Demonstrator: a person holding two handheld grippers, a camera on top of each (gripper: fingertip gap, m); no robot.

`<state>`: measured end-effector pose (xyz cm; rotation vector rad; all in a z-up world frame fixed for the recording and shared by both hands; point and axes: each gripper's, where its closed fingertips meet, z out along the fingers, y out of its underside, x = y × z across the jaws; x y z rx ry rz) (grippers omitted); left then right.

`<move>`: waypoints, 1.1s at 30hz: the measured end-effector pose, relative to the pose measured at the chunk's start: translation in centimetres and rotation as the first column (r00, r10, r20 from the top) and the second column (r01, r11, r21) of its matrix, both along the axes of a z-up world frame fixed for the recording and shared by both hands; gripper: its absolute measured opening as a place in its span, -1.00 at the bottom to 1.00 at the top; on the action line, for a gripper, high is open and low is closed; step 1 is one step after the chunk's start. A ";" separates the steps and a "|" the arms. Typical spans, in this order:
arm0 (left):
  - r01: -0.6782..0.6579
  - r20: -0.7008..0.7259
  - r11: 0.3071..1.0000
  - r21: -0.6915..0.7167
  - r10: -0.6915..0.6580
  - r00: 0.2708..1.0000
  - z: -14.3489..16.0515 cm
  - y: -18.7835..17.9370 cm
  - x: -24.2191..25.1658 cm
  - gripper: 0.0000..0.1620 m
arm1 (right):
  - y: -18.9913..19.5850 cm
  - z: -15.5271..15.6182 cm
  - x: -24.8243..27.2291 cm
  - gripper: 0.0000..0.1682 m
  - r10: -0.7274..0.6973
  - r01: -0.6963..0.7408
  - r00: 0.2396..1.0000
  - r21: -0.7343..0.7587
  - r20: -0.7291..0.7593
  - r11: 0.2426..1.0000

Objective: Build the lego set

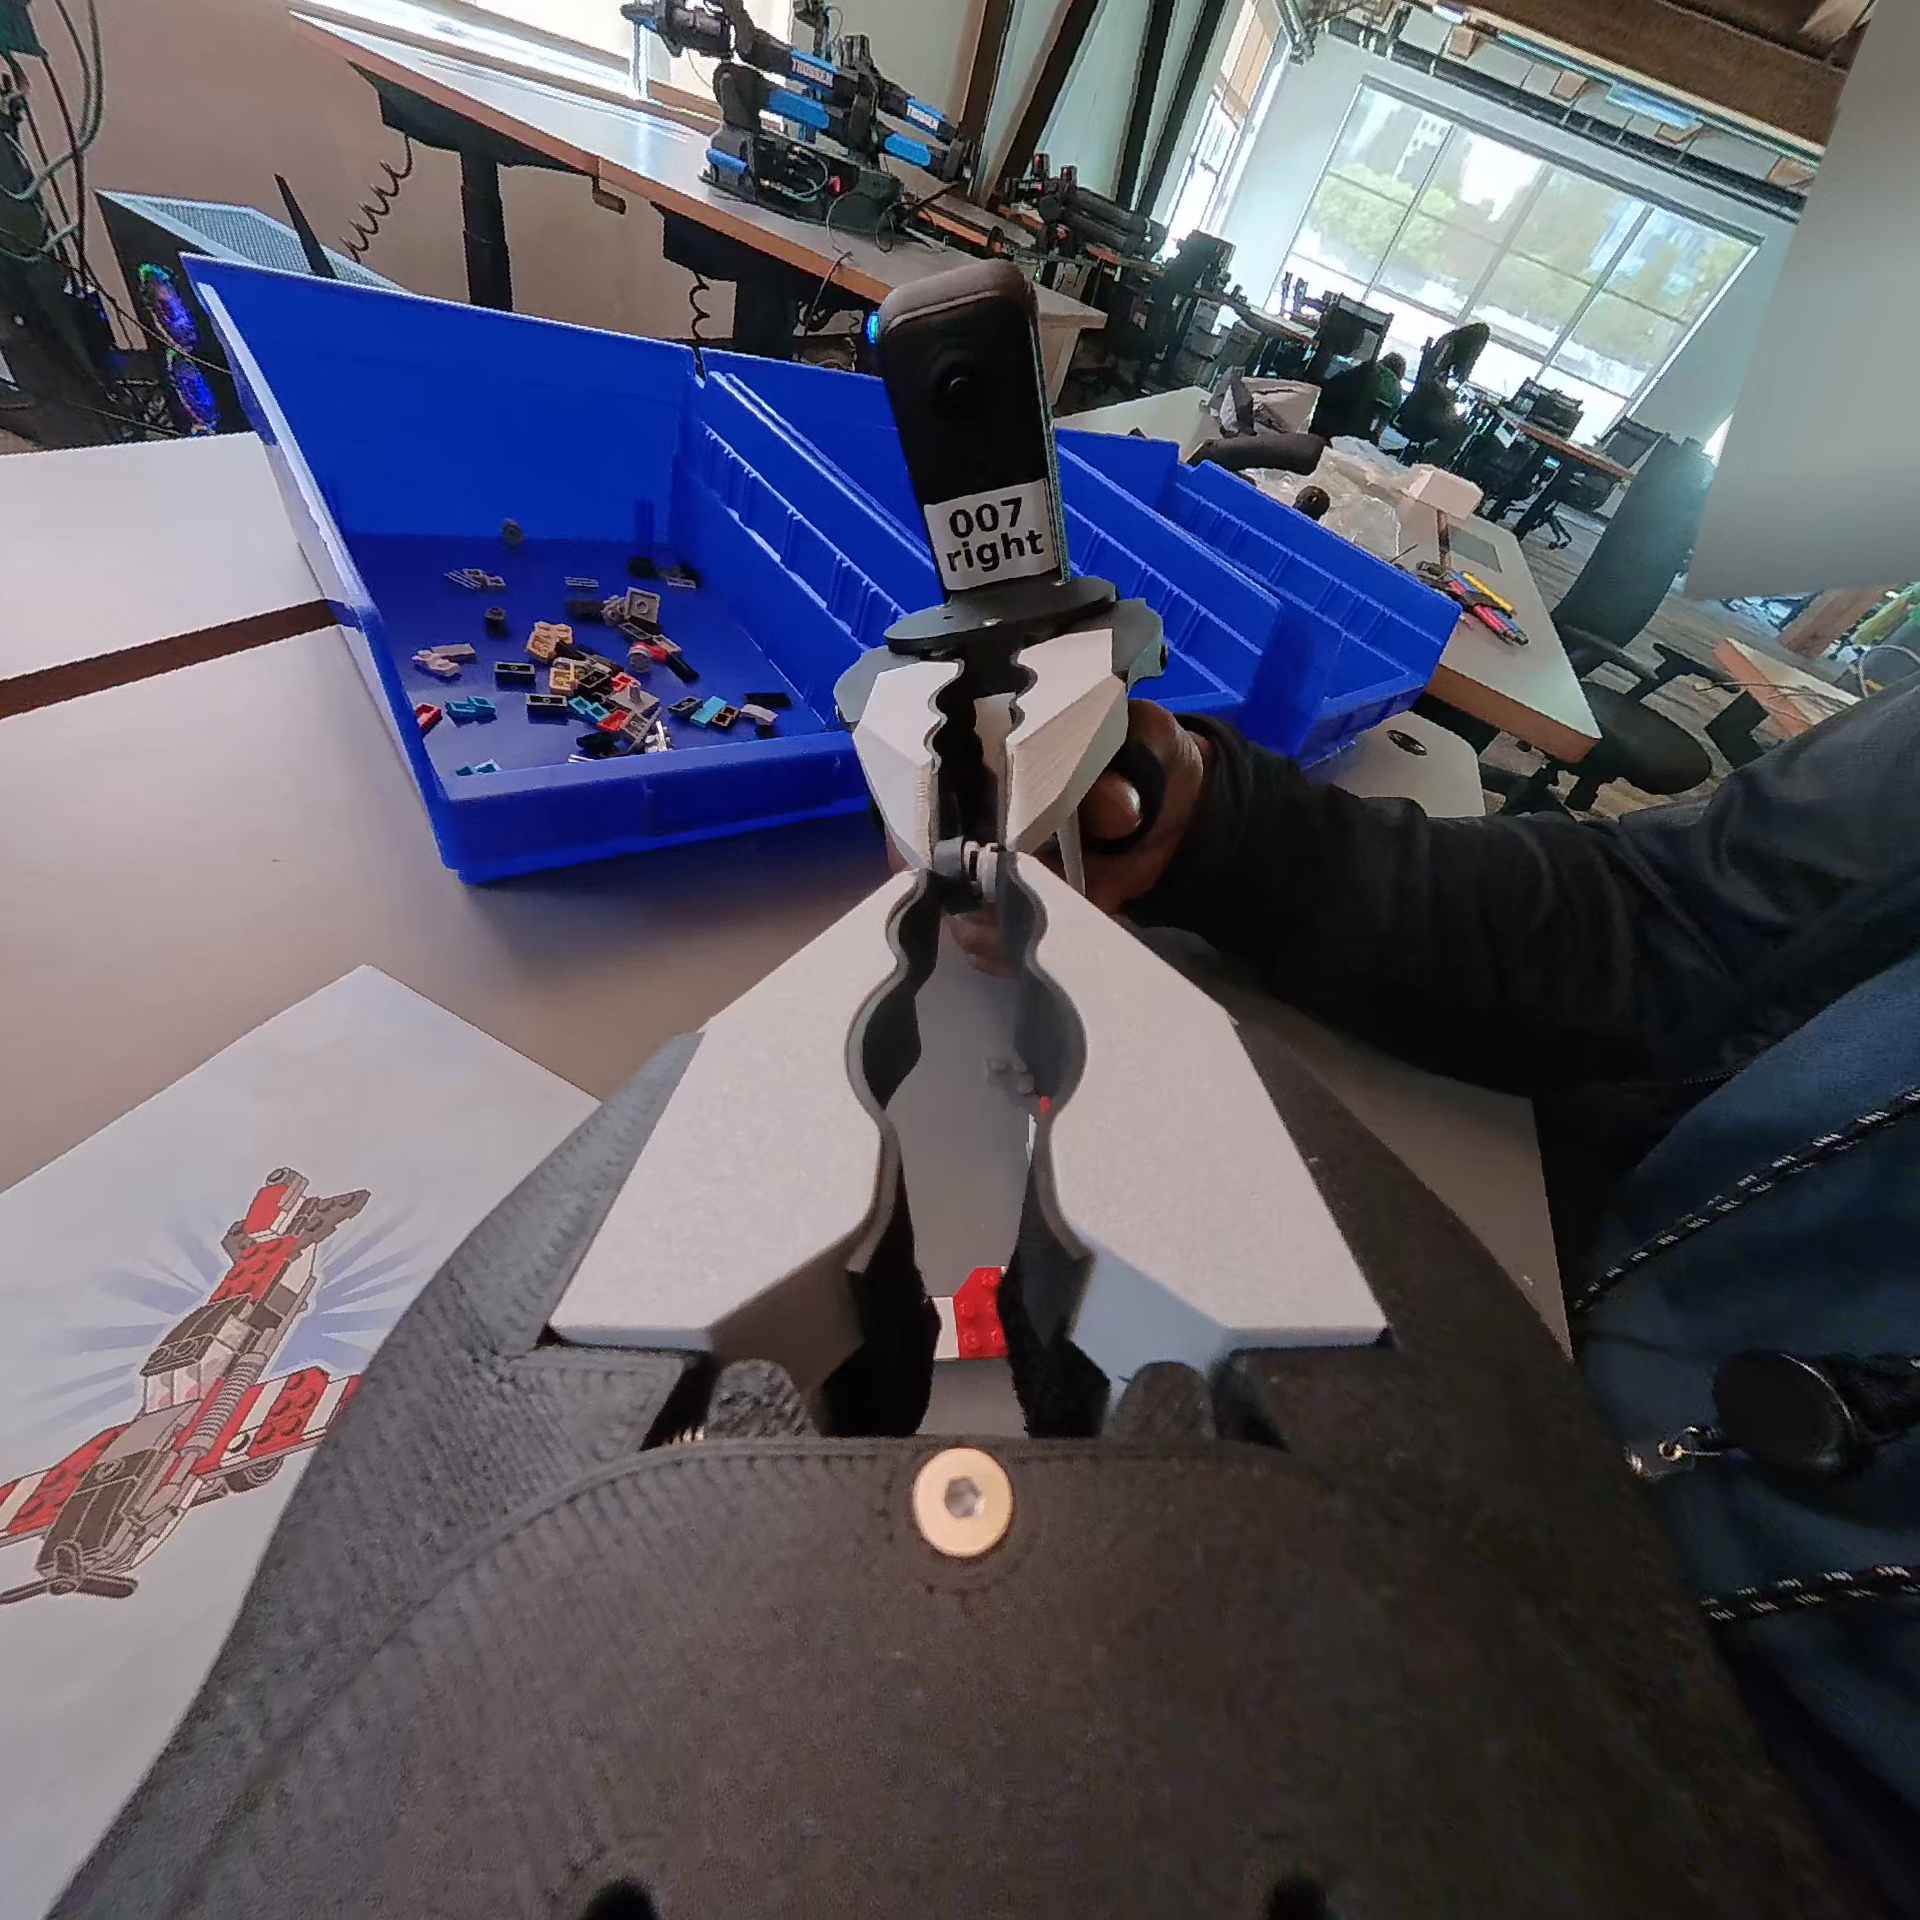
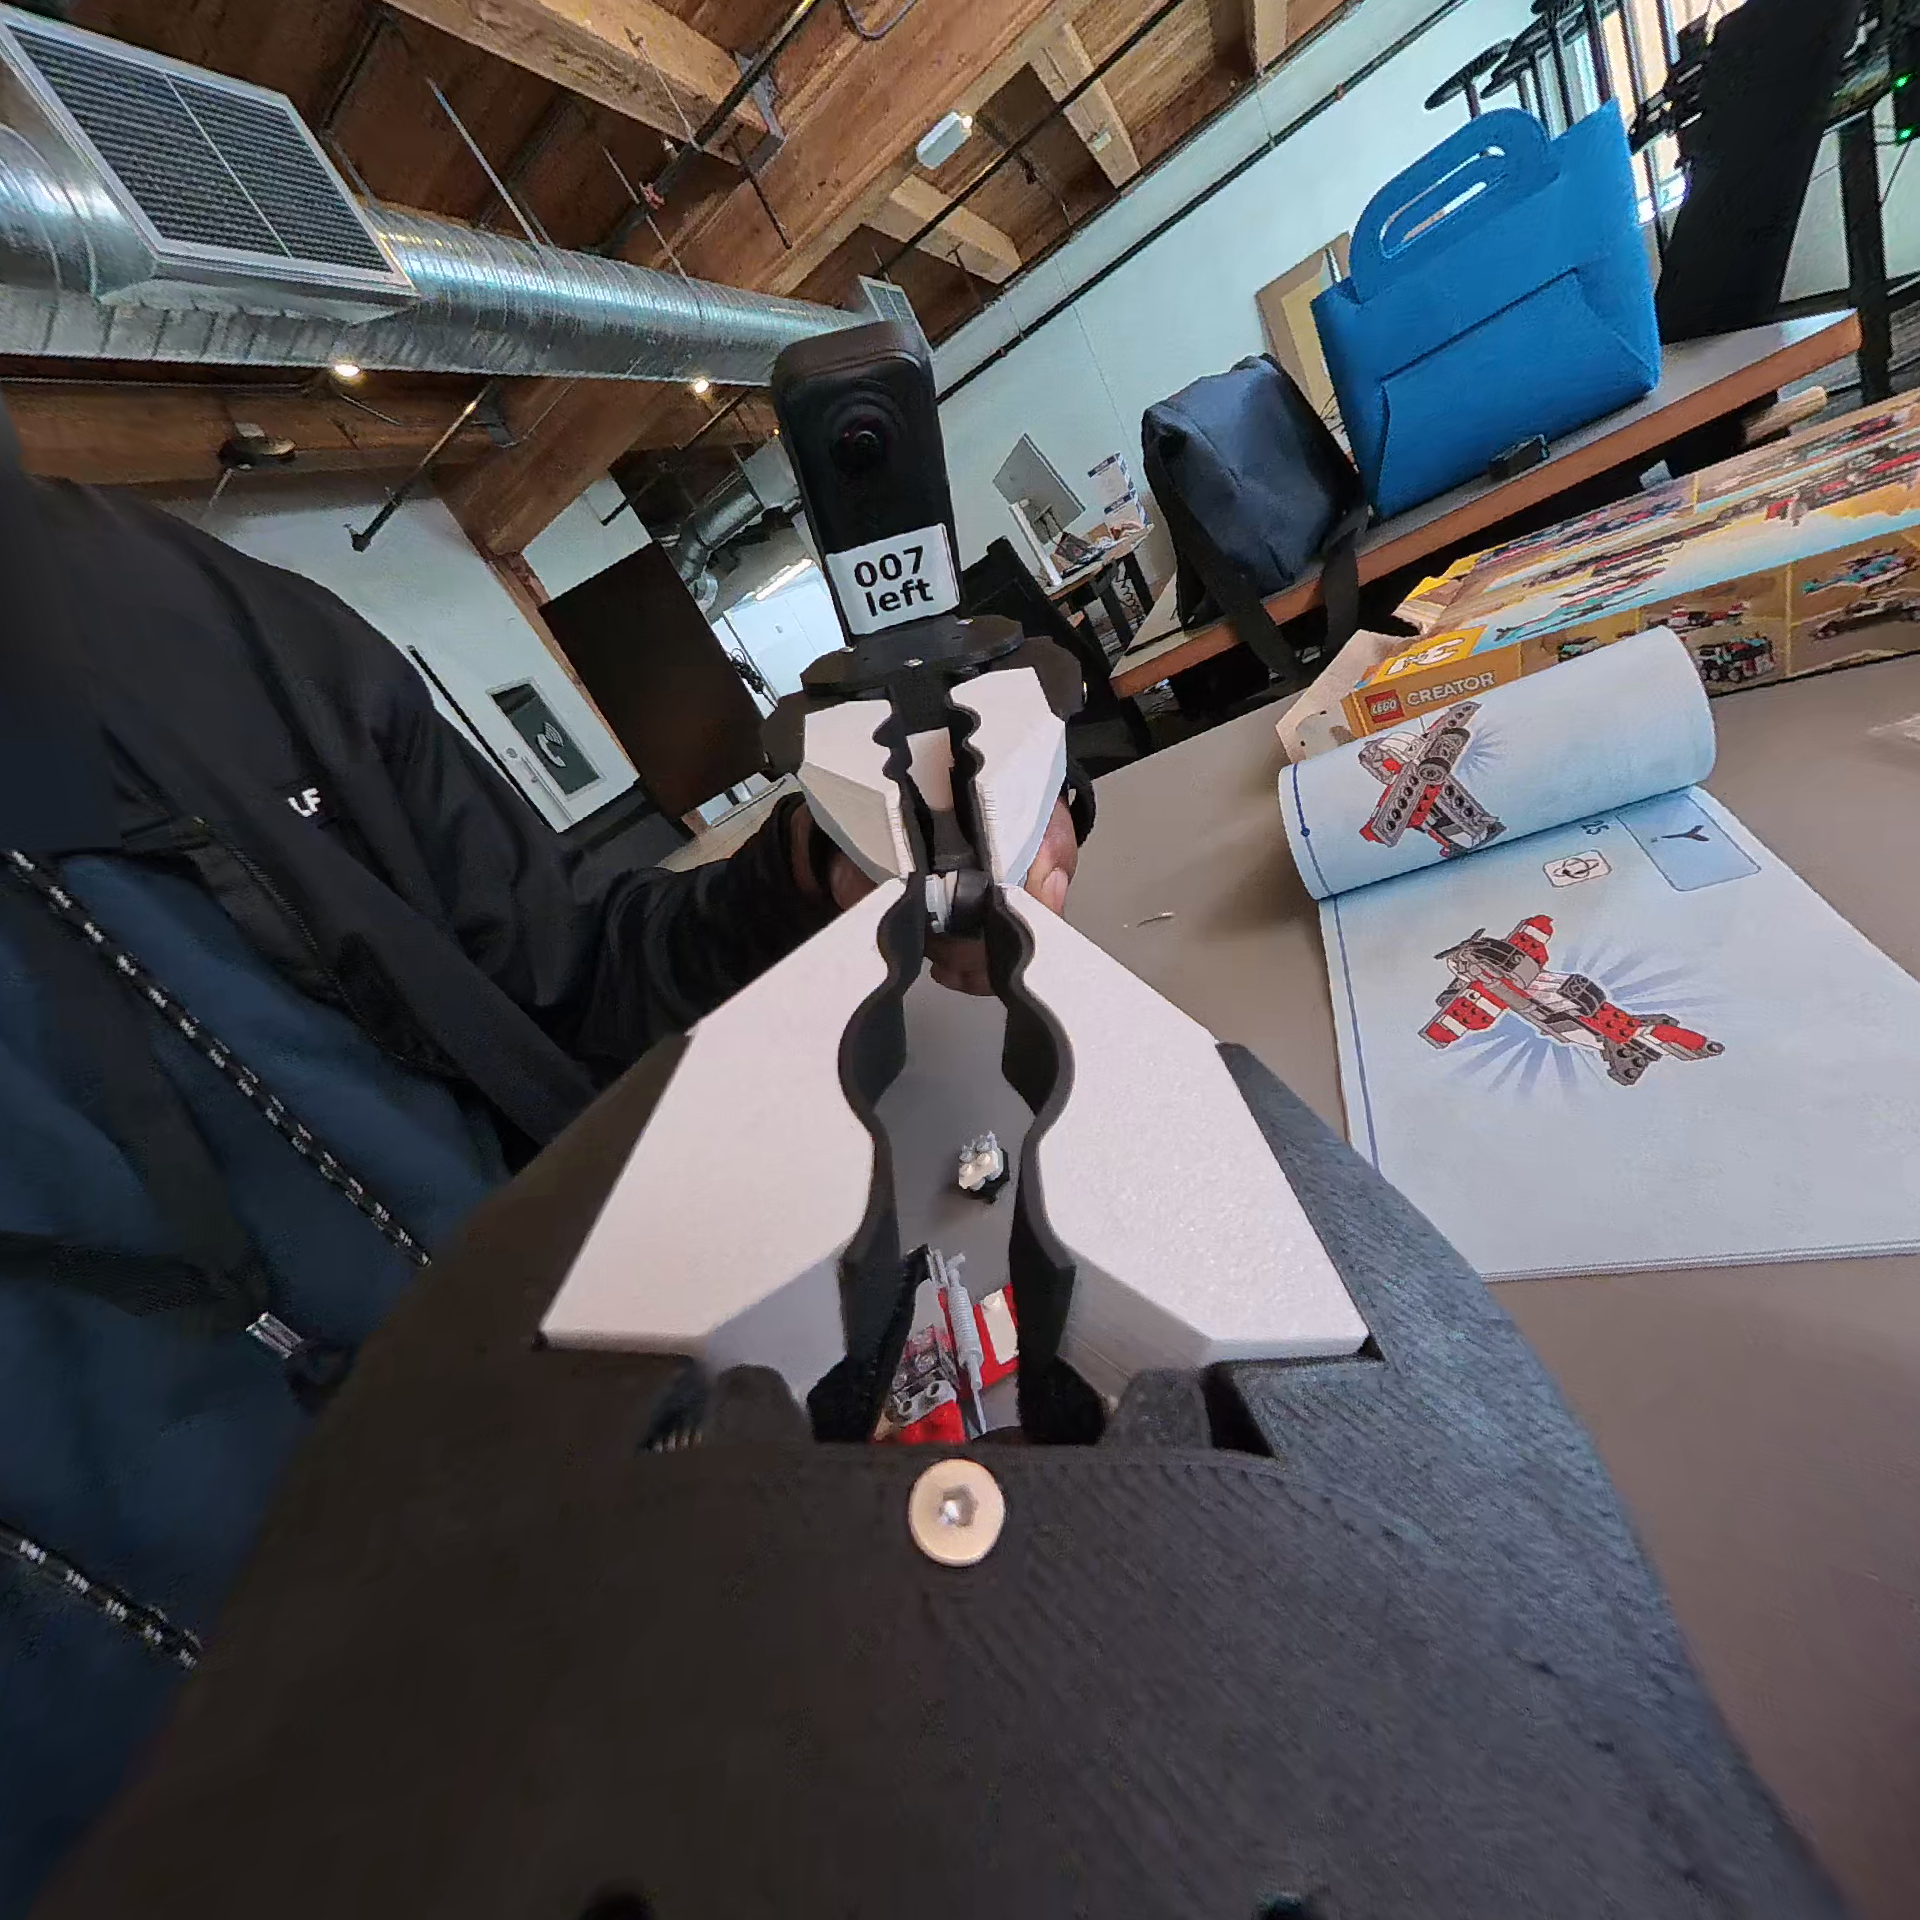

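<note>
My two grippers meet tip to tip above the table. My left gripper (image 1: 968, 891) and my right gripper (image 2: 951, 902) are both closed on a small grey, white and black lego part (image 1: 966, 860), which also shows in the right wrist view (image 2: 953, 896). How the part is shared between them is hidden. The right gripper (image 1: 961, 844) faces the left wrist view; the left gripper (image 2: 940, 868) faces the right wrist view. Below, through the finger gaps, lies a red and white lego model (image 1: 977, 1322) (image 2: 940, 1371) and a small white and black piece (image 2: 980, 1166) on the table.
A blue bin (image 1: 468, 436) holds several loose pieces (image 1: 582, 675) at the back left, with more blue bins (image 1: 1247, 592) beside it. An open instruction booklet (image 1: 208, 1351) (image 2: 1558, 1091) lies on the table. The lego box (image 2: 1662, 582) stands behind it. A person's sleeve (image 1: 1455, 935) is at the right. Left and right tips are no more than a few centimetres apart.
</note>
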<state>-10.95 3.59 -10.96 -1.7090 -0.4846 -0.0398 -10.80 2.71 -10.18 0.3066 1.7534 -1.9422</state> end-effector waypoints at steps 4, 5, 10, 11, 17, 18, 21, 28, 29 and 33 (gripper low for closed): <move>-0.002 0.000 1.000 -0.007 0.002 1.000 -0.1 -0.1 0.0 -0.86 | -0.1 -0.1 -0.1 -0.87 -0.006 0.007 1.000 0.006 -0.010 1.000; -0.002 0.004 1.000 -0.006 0.002 1.000 -0.1 -0.1 0.0 -0.86 | -0.1 -0.2 -0.1 -0.87 -0.008 0.008 1.000 0.007 -0.013 1.000; 0.000 0.030 1.000 0.007 0.000 1.000 -0.1 -0.2 0.0 -0.87 | -0.2 -0.2 -0.1 -0.88 -0.021 0.021 0.999 0.008 -0.039 1.000; 0.000 0.034 1.000 0.009 0.000 0.999 -0.1 -0.2 0.0 -0.87 | -0.2 -0.2 -0.1 -0.88 -0.022 0.022 0.999 0.008 -0.042 1.000; 0.003 0.049 1.000 0.006 -0.003 0.999 -0.3 -0.2 0.0 -0.88 | -0.2 -0.3 -0.1 -0.88 -0.023 0.024 0.998 0.014 -0.053 1.000; 0.003 0.052 1.000 0.007 -0.003 0.999 -0.3 -0.2 0.0 -0.88 | -0.2 -0.4 -0.1 -0.88 -0.023 0.024 0.998 0.015 -0.055 1.000; -0.001 0.071 1.000 0.016 0.000 0.997 -0.4 -0.2 0.0 -0.88 | -0.3 -0.5 -0.1 -0.88 -0.031 0.032 0.997 0.021 -0.068 0.999; -0.001 0.114 0.998 0.066 -0.006 0.993 -0.1 -0.1 0.0 -0.89 | -0.2 -0.3 -0.2 -0.88 -0.050 0.052 0.993 0.017 -0.108 0.998; 0.002 0.116 0.997 0.074 -0.010 0.993 -0.1 -0.1 0.0 -0.89 | -0.2 -0.2 -0.2 -0.88 -0.048 0.049 0.993 0.013 -0.107 0.999; 0.000 0.077 0.997 0.077 -0.006 0.997 0.1 -0.1 0.0 -0.88 | -0.2 0.0 -0.2 -0.88 -0.040 0.041 0.997 0.004 -0.065 0.999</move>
